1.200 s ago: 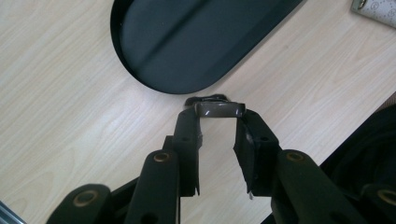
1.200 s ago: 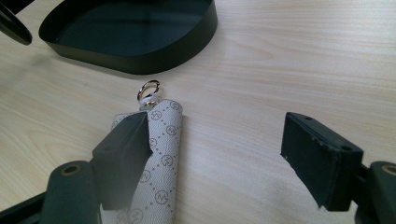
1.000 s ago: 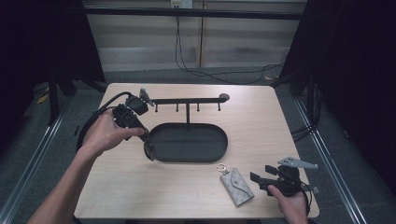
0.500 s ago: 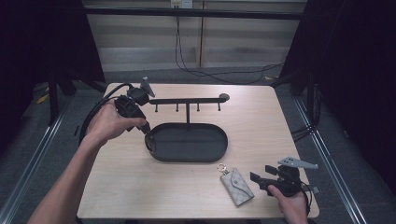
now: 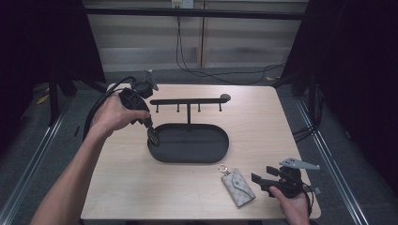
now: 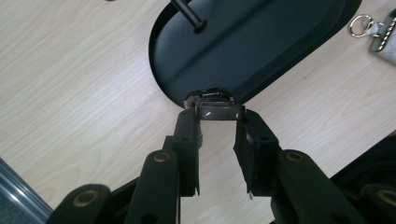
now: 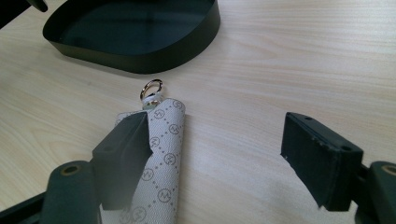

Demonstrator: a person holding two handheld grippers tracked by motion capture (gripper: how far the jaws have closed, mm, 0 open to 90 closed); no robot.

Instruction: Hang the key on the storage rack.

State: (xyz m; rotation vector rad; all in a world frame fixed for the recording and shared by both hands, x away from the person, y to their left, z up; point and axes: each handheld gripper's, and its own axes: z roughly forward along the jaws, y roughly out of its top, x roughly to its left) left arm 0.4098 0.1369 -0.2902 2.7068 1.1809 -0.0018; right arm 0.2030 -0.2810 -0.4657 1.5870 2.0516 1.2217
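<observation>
A black oval tray (image 5: pixel 192 143) sits mid-table, and a T-shaped hook rack (image 5: pixel 187 101) rises from it. My left gripper (image 5: pixel 153 137) points down at the tray's left end. In the left gripper view it (image 6: pixel 219 114) is shut on a small dark brown object (image 6: pixel 219 112) right at the tray's rim (image 6: pixel 261 42). A grey patterned key pouch (image 5: pixel 238 187) with a metal ring (image 5: pixel 222 167) lies flat near the front edge. My right gripper (image 5: pixel 263 174) rests just right of it, open. In the right gripper view (image 7: pixel 215 123) its left jaw overlaps the pouch (image 7: pixel 163 158).
The tray's wall (image 7: pixel 140 58) stands just beyond the pouch's ring (image 7: pixel 151 87). The rack's post (image 6: pixel 187 11) rises inside the tray. The pouch's ring (image 6: pixel 360 24) shows past the tray. Bare wood lies left and right of the tray. A cable trails from the left gripper.
My left gripper has drawn back and up a little at the tray's left end, still holding the small object. The right gripper and the pouch have stayed put.
</observation>
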